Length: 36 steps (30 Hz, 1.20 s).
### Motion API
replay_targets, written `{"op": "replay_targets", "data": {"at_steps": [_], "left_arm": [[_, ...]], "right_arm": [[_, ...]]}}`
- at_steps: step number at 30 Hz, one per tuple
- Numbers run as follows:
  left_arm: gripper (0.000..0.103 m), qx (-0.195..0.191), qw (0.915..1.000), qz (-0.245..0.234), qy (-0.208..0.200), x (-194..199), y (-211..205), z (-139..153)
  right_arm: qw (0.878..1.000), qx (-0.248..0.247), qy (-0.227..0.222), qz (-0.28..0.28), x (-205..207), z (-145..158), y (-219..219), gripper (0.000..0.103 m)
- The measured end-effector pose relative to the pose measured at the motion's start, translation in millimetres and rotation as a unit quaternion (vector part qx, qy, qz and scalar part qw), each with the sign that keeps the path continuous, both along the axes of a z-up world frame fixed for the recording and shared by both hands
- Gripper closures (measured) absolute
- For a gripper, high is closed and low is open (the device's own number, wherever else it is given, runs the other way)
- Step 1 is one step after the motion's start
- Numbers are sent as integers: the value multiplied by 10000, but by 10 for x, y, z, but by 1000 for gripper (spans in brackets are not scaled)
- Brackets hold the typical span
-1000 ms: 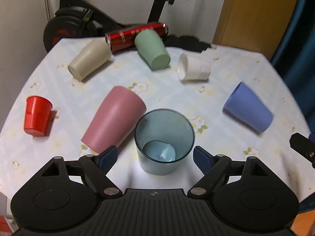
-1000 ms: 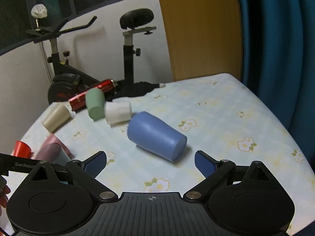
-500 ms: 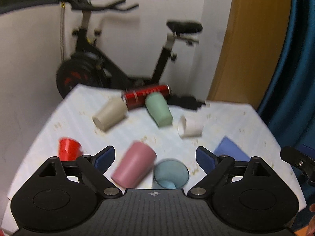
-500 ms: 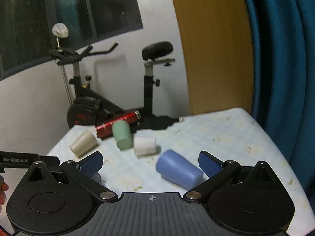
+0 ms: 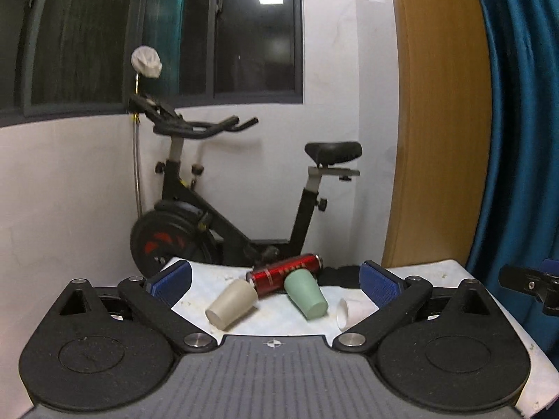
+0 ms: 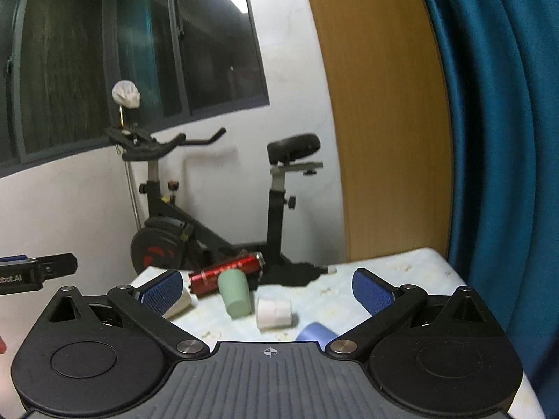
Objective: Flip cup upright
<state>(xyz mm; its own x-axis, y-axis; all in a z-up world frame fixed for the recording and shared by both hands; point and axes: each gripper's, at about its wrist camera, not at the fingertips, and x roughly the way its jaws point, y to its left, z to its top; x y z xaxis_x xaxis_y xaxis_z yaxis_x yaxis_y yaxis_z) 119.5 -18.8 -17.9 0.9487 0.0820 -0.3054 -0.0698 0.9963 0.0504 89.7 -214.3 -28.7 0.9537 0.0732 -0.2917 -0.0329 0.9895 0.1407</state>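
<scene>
Just past the left gripper, whose blue finger pads look finely ribbed and matt, a red can gleams like polished metal. The beige cup and green cup before it look like matt, smooth plastic (the white cup could be paper). The tablecloth has a faint sheen. Behind it stands a smooth wooden panel and a softly glossy blue curtain.
</scene>
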Motion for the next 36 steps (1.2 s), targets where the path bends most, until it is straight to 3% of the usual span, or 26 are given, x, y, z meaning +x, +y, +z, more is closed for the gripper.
{"op": "replay_targets", "data": {"at_steps": [36], "left_arm": [[0,61,9996,86,-257,-231,91,91]], "right_arm": [[9993,-263,-153,-219,-85,115,64,0]]}}
